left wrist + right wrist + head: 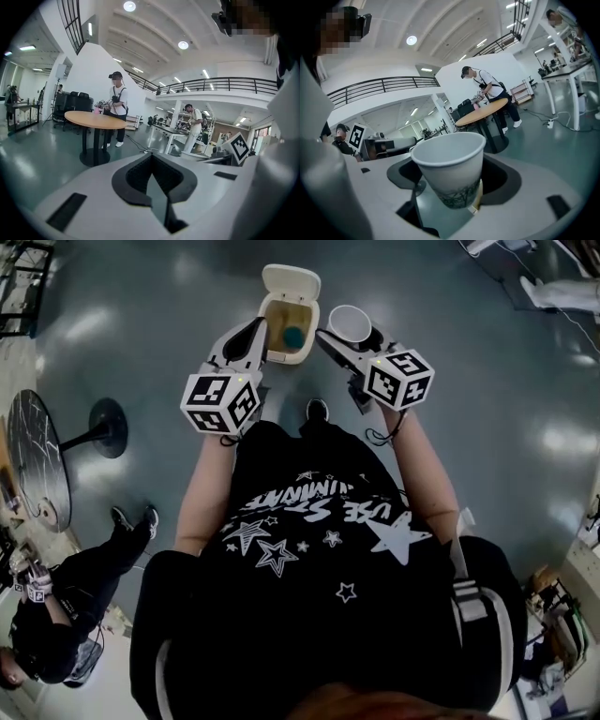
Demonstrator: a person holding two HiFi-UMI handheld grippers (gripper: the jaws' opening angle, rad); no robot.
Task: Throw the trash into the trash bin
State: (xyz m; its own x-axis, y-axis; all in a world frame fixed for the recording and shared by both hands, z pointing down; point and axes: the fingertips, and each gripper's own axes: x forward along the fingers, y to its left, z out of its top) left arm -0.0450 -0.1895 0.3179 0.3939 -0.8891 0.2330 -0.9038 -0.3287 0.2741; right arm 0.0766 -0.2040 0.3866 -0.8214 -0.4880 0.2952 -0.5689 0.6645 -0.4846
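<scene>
Upright paper cup (450,166), mouth up, between grasping right fingers (543,180); left fingers (133,176) clenched, empty.

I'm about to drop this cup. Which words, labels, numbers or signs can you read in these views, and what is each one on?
"USE ST": seems to read so in white print on the person's black T-shirt, upside down in the head view; the rest is creased and unreadable.
No letters on the left gripper and right gripper cubes, only black-and-white square markers.
No words on the white paper cup, only a dark tree-like print.
No label visible on the beige open trash bin.
</scene>
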